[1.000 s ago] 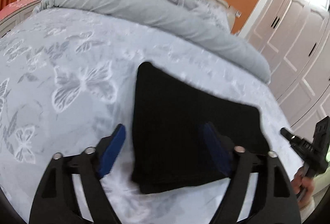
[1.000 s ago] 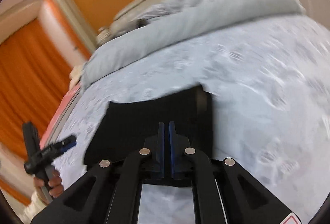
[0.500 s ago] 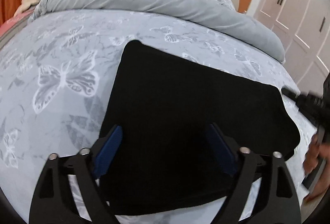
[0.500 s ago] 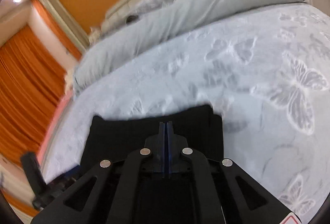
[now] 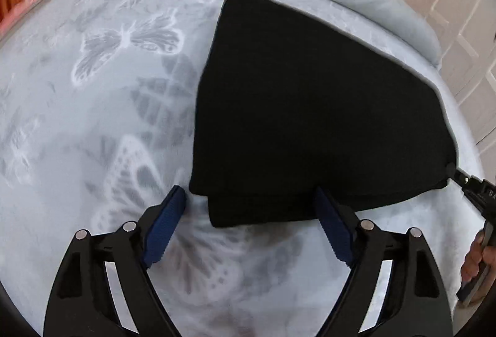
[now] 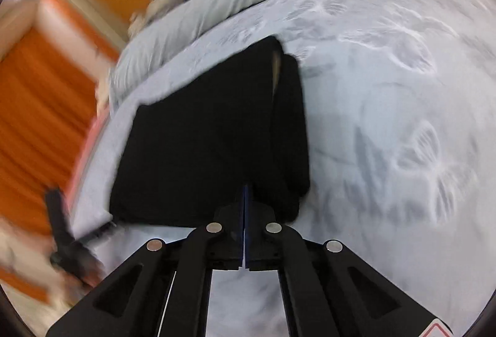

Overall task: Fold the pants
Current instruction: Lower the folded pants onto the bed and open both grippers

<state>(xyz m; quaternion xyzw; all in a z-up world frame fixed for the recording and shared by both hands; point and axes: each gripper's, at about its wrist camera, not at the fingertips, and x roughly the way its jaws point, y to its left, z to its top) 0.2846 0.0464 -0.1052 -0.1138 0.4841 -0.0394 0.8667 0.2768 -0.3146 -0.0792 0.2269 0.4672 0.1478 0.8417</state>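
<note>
Left gripper: jaws spread wide and closing slightly, one blue pad just outside the near left corner of the pants, the other over their near edge. Nothing pinched; the pads do not press the cloth.

Right gripper: jaws clenched together at the near edge of the pants. Whether a thin layer of cloth is nipped between the tips cannot be told; the black fabric hides the contact. In the left wrist view its tip sits at the pants' near right corner.

Pants: black, already folded into a compact stack of several layers, lying flat on the bed with a grey butterfly-print cover. A lower layer juts out past the upper one at the near left corner.

Handling, judged: soft, limp knit-looking cloth, light, no stiffness; layers will slide on each other and sag if lifted from one point. Not fragile. Matte surface should give the ribbed pads fair friction.

Where to hold: both near corners, pinching through all layers at once, including the protruding lower one, so the stack moves as one piece. A one-corner grip would likely let the fold fall open.
</note>
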